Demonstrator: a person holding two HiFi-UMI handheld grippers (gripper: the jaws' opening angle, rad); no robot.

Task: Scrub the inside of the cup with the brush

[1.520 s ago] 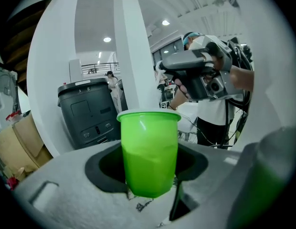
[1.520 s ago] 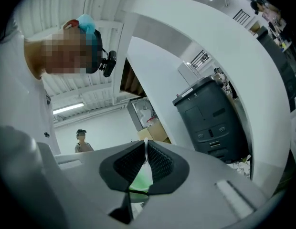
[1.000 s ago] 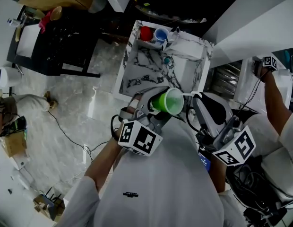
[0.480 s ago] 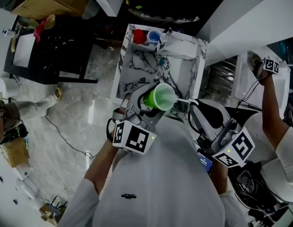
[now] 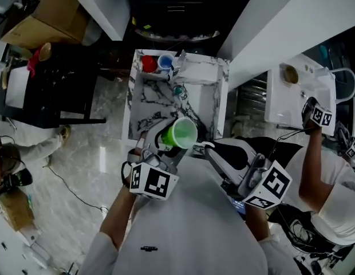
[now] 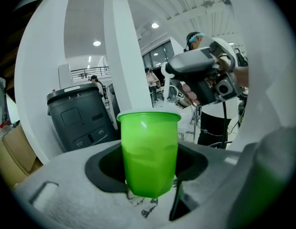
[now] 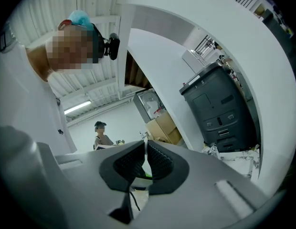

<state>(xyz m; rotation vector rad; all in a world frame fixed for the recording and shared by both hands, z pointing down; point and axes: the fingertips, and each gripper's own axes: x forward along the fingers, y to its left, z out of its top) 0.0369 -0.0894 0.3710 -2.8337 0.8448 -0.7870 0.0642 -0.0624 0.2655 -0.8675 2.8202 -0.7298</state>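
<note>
Above the marble-patterned white table (image 5: 144,105), the left gripper (image 6: 149,165) clamps a translucent green plastic cup (image 6: 149,142) near its base. Its partner, the right gripper (image 7: 145,160), is pinched tight on a thin white brush handle (image 7: 146,141).

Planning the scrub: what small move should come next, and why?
Probably ease the right gripper toward the green cup so the brush works inside. The left gripper clamps the cup, mouth turned toward the right gripper, whose jaws pinch the thin white brush handle.
</note>
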